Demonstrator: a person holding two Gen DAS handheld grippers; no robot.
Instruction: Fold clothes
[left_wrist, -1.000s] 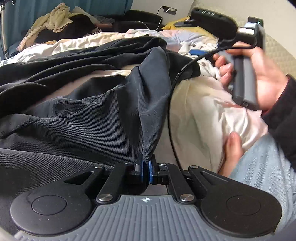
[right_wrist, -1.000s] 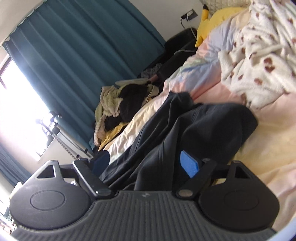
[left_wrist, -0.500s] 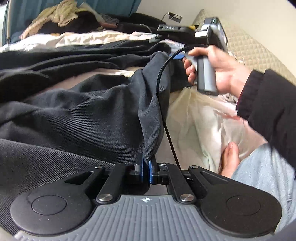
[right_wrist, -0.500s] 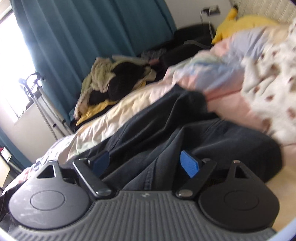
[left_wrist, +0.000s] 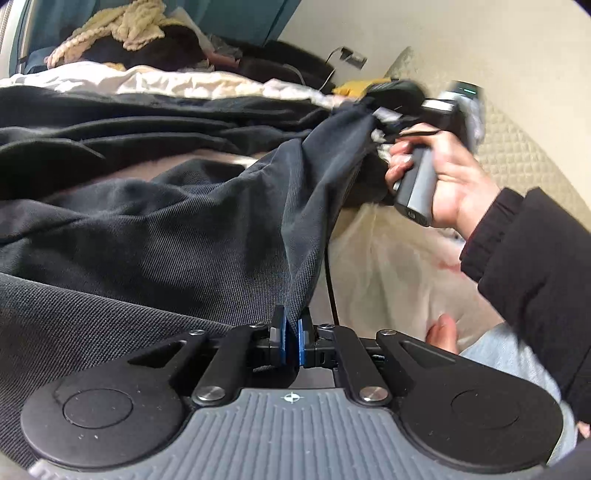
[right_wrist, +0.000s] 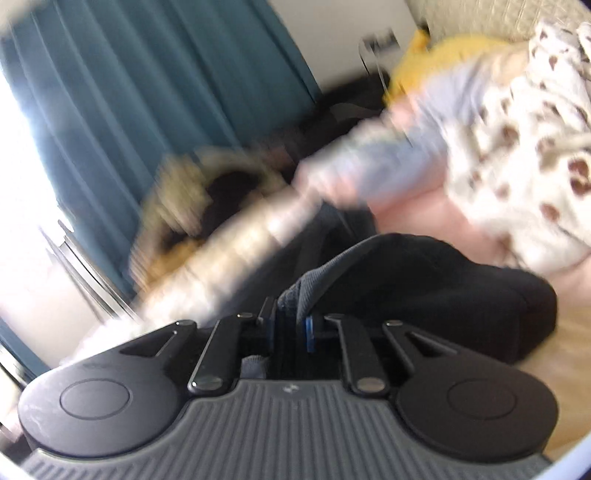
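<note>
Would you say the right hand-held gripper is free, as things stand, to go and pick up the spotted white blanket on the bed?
Probably not yet. The right hand-held gripper, whose jaws have just been closing, is shut on a fold of the dark garment. The spotted blanket lies uncovered beyond, so it would have to let go first.

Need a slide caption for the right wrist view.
Right gripper, jaws just closed, pinches a fold of dark garment on the bed; background motion-blurred.

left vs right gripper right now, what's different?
The left gripper pinches a thin single edge of the dark garment; the right gripper has just been closing and clamps a thicker bunched fold. The left view is sharp, the right view motion-blurred. Both are shut on the same garment.
</note>
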